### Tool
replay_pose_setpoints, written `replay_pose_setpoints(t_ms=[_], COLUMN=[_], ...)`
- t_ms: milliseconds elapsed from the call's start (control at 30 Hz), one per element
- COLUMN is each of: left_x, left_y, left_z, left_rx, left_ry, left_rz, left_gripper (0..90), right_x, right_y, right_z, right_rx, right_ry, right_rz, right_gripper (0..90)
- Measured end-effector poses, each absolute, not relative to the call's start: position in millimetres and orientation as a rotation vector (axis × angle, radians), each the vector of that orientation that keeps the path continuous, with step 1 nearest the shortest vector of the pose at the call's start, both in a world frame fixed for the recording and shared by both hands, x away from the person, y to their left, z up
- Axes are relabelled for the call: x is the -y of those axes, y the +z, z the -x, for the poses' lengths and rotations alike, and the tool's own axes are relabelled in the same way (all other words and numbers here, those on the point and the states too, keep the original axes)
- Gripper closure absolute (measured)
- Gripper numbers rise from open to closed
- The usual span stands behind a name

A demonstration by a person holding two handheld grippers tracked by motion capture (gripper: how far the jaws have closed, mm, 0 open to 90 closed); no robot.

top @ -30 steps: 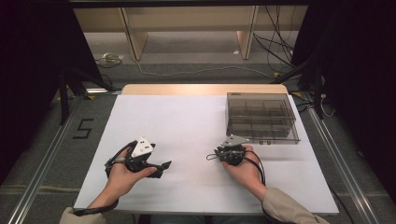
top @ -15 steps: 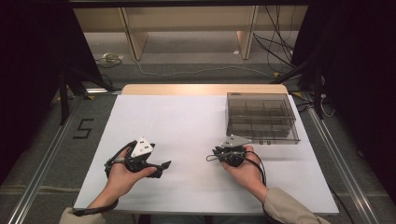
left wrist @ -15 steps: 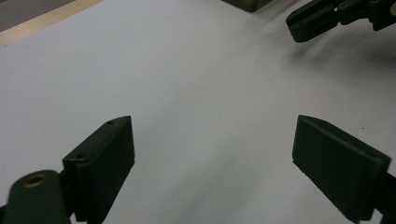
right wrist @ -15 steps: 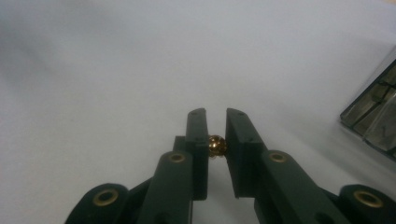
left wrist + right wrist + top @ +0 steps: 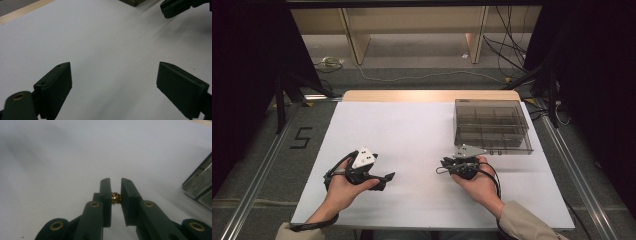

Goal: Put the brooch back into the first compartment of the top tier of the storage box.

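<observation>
Nothing moved; right hand-held gripper (image 5: pixel 115 185) clamped on gold bead (image 5: pixel 116 198); left hand-held gripper (image 5: pixel 113 72) apart.

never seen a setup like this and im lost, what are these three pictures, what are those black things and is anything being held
A person sits at a white table holding a hand-held gripper in each hand: a tool with two black jaws that pinch things. The high view looks down from above and shows the left hand-held gripper and the right hand-held gripper. The other two pictures come from cameras riding on the tools, looking along their jaws. In the left gripper view the jaws stand wide apart with nothing between them. In the right gripper view the jaws are nearly together on a small brass-coloured ball. A clear compartment box sits at the table's far right.
</observation>
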State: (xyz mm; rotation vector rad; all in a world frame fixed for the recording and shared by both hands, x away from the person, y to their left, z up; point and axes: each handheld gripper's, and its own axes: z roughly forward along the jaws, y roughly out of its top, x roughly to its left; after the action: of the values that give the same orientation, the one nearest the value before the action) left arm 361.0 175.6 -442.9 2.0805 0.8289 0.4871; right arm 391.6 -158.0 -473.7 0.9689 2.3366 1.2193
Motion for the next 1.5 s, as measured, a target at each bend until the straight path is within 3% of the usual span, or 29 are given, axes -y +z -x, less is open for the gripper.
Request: replay_pose_setpoints(t_ms=[1500], left_x=[-176], left_y=[-443], left_z=[-361], left_rx=[-0.833], left_ry=[0.491], left_rz=[-2.078], left_gripper=[13.1], right_x=[171], right_y=[-462], right_z=[-377], right_rx=[-2.336], right_ry=[1.292], right_rz=[-0.881], right_gripper=[80.9])
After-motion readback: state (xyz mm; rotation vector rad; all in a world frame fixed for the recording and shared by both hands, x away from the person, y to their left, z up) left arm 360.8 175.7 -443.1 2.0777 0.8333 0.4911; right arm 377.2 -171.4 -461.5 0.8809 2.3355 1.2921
